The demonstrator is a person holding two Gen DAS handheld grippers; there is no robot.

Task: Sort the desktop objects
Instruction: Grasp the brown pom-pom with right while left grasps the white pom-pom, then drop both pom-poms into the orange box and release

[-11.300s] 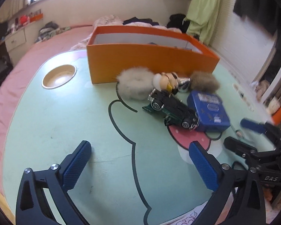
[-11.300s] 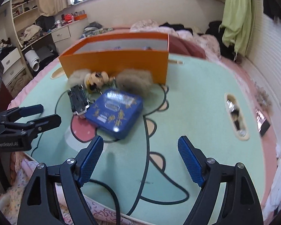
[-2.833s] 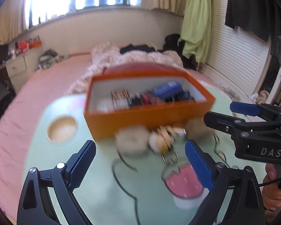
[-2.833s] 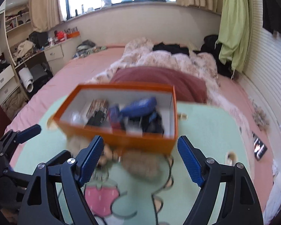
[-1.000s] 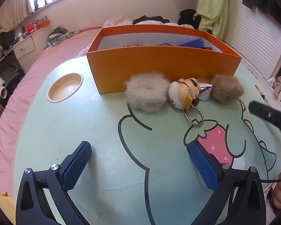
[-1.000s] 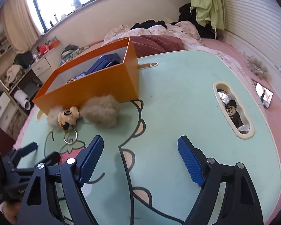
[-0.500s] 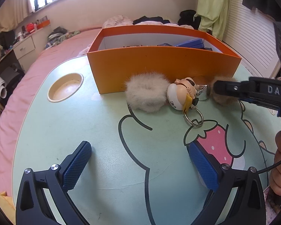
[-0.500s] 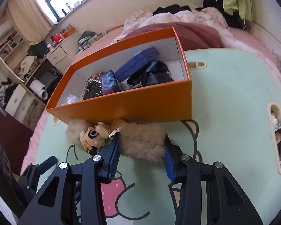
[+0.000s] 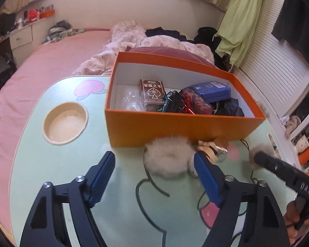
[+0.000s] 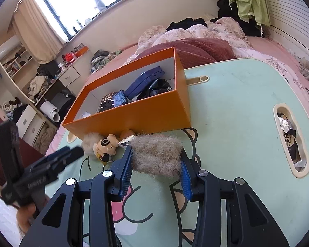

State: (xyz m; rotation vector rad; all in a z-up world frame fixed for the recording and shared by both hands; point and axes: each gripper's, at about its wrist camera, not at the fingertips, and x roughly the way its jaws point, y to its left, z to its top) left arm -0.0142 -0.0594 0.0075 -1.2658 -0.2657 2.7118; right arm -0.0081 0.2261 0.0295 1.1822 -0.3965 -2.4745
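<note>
Since the right gripper point(image 10: 156, 169) already pinches the soft brown fur pompom point(image 10: 157, 157) across its middle, it should lift lightly. With its jaws closing, the left gripper point(image 9: 154, 171) straddles the squashy white fur pompom point(image 9: 167, 157), nothing pressed yet.

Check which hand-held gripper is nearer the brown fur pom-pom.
Right. The right hand-held gripper has its pads on both sides of the brown fur pom-pom, gripping it. The left hand-held gripper, jaws closing, sits off to the side, at the white pom-pom.
</note>
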